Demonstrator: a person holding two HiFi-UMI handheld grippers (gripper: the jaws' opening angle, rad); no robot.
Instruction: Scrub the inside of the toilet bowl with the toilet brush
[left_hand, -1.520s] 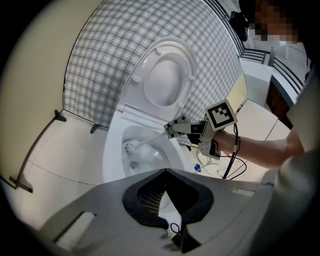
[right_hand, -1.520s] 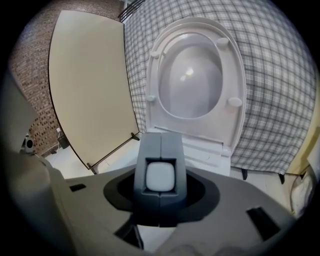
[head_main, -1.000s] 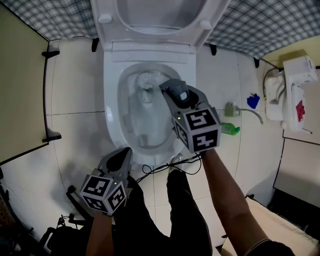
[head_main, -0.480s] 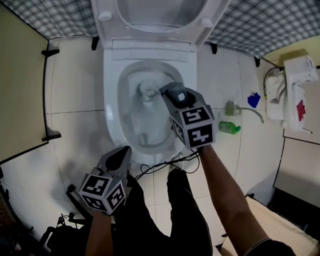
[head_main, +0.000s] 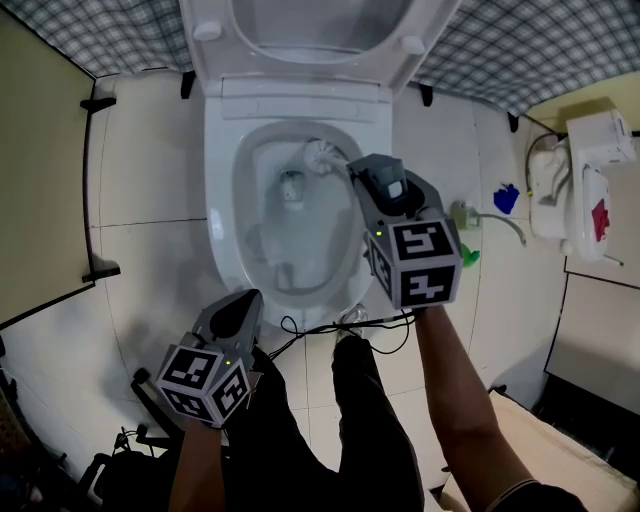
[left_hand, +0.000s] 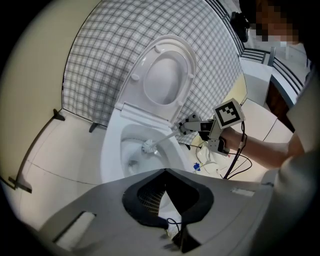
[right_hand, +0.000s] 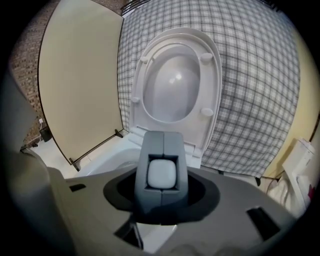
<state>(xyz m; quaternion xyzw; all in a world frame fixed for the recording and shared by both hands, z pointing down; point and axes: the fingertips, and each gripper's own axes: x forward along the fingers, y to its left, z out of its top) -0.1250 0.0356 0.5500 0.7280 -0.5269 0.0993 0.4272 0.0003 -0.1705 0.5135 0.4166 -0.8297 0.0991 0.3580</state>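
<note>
Wide tiled floor (head_main: 150, 200) under us, a checked wall covering (head_main: 520, 50) across the back, and a beige partition panel (head_main: 40, 180) down the left side. Dead centre is the white toilet bowl (head_main: 220, 200), with its seat and lid (head_main: 300, 72) tipped up against the wall.

Over the bowl's right rim is the right hand-held gripper (head_main: 372, 172), angled down and inward. Its jaws are clamped firmly on the white handle of the toilet brush (head_main: 322, 153), and in the right gripper view the handle's butt end sits squarely between them. The brush head is inside the bowl, high on the back-right wall just under the rim. It is above and to the right of the water at the bottom.

The left hand-held gripper (head_main: 240, 305) hangs low off the bowl's front-left, beside the person's dark trouser leg (head_main: 370, 430). Its jaws are together with nothing in them.

Smaller bits now: a green bottle (head_main: 468, 256) stands on the floor right of the toilet, half tucked behind the right hand-held gripper. A thin black cable (head_main: 330, 325) loops across the floor at the bowl's front.
</note>
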